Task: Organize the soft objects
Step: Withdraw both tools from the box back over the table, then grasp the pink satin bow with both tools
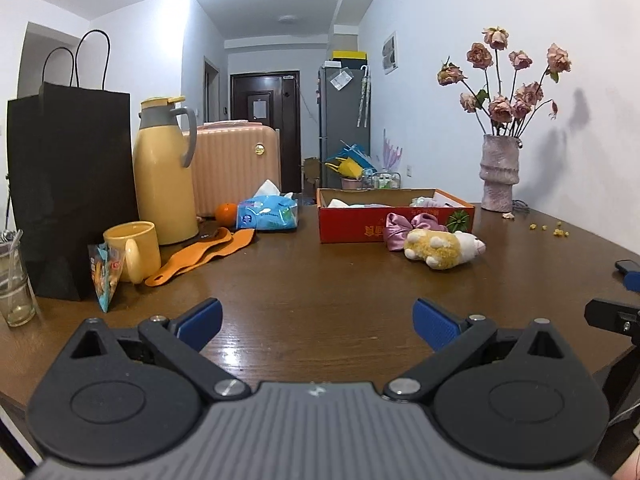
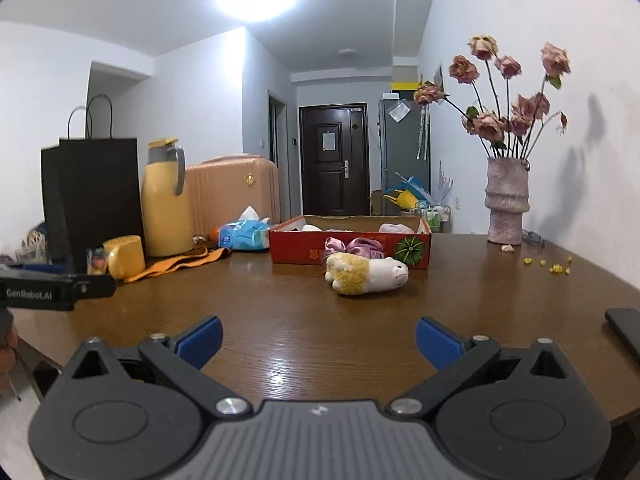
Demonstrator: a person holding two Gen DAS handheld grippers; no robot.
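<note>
Plush toy [image 2: 366,276] well beyond right gripper [image 2: 319,342], fingers [image 2: 200,338] apart

A brown wooden table [image 1: 320,280] carries the clutter; along its left edge stand a black paper bag [image 1: 72,184], a yellow thermos jug [image 1: 164,172] and a yellow mug [image 1: 132,250], with a small snack packet [image 1: 105,274] leaning by the mug and a glass jar [image 1: 14,284] at the near left corner; orange strips [image 1: 200,256] lie flat beside the mug; an orange [image 1: 226,213] and a blue tissue pack [image 1: 267,213] sit near the far edge; a vase of dried roses [image 1: 500,172] stands at the far right corner, yellow crumbs [image 1: 556,230] scattered nearby; a pink suitcase [image 1: 236,164] stands beyond the table.
</note>
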